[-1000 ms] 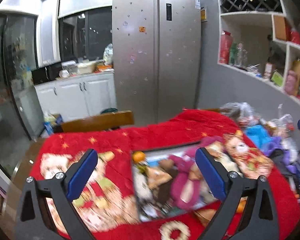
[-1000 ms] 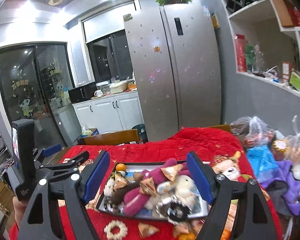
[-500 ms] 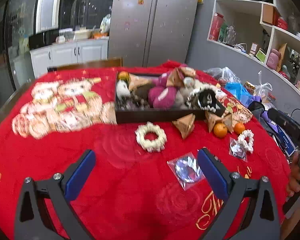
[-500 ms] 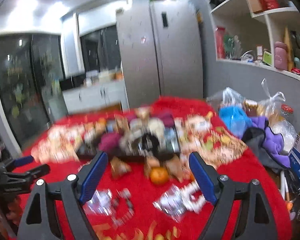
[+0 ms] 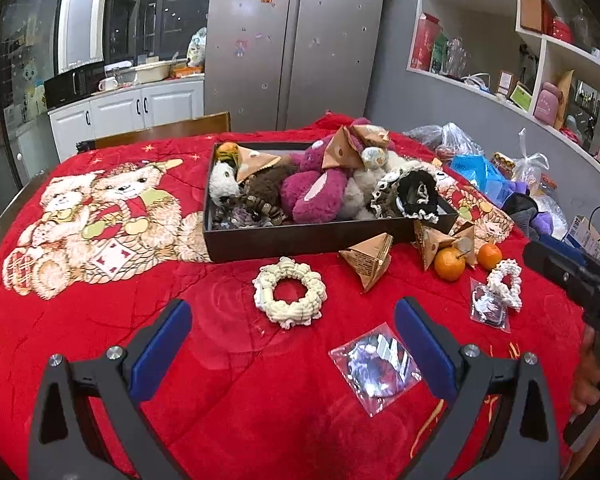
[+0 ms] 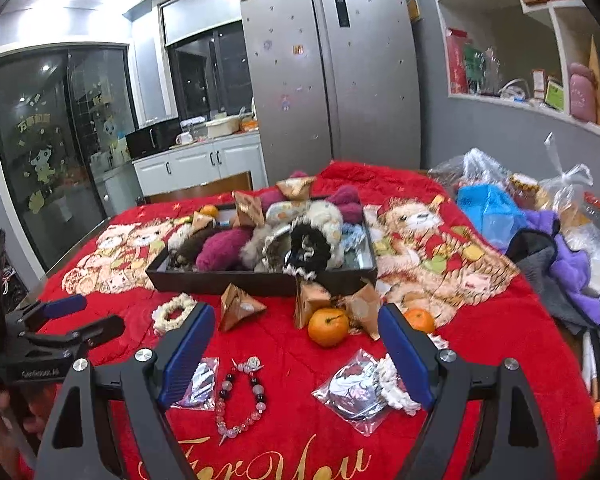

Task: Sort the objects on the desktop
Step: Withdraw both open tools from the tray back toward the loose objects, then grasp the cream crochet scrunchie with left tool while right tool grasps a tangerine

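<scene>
A dark tray [image 5: 300, 237] full of plush toys and scrunchies sits mid-table; it also shows in the right wrist view [image 6: 220, 278]. In front of it lie a cream scrunchie [image 5: 289, 294], brown paper pyramids [image 5: 370, 258], two oranges [image 5: 449, 264], a clear bag [image 5: 376, 362] and a bead bracelet [image 6: 240, 398]. My left gripper [image 5: 294, 344] is open and empty above the cloth before the cream scrunchie. My right gripper [image 6: 296, 354] is open and empty above the bracelet and a clear bag [image 6: 354, 390].
A red teddy-bear cloth [image 5: 100, 216] covers the table. Plastic bags and purple cloth [image 6: 556, 248] pile up at the right edge. A wooden chair back [image 5: 160, 132] stands behind the table. The left gripper shows at the left of the right wrist view [image 6: 56, 332].
Both grippers have pulled back from over the tray toward the near edge of the table. The loose items in front of the tray have come into view. Both stay open.
</scene>
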A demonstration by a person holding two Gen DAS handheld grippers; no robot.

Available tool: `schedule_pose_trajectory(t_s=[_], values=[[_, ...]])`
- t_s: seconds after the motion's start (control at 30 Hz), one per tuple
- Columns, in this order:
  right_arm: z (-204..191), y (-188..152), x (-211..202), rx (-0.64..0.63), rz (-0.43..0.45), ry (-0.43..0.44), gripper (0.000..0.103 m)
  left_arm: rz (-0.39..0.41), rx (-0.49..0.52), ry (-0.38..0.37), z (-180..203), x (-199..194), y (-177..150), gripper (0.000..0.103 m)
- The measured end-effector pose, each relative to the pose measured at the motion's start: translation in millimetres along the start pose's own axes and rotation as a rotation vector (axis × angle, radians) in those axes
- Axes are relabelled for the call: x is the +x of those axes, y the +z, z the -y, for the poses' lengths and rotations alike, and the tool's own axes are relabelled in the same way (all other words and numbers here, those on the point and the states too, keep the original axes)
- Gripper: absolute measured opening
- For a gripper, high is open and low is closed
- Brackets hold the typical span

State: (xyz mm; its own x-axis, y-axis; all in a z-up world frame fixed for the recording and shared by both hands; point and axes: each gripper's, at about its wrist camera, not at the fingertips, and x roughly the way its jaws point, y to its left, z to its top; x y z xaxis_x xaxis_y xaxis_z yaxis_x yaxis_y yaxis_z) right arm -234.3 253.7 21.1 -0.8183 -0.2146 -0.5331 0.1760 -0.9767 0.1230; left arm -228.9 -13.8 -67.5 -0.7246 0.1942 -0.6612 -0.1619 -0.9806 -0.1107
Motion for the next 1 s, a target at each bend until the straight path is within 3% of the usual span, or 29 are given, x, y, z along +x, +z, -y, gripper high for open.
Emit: schedule_pose_trajectory(t_s=[0.4, 0.77, 1.0], values=[[2, 6, 57, 0.028, -0.118, 0.040, 0.086, -0.093, -0.001, -0.026, -3, 61, 15, 0.102], [7, -10, 112, 0.030, -0.254, 0.008, 0.086, -0.215, -0.003, -0.008, -14, 117, 10, 0.102], [22, -16, 134, 0.079, -0.300, -0.013, 0.086, -0.241, 0.093, 0.073, 1, 128, 8, 0.103]])
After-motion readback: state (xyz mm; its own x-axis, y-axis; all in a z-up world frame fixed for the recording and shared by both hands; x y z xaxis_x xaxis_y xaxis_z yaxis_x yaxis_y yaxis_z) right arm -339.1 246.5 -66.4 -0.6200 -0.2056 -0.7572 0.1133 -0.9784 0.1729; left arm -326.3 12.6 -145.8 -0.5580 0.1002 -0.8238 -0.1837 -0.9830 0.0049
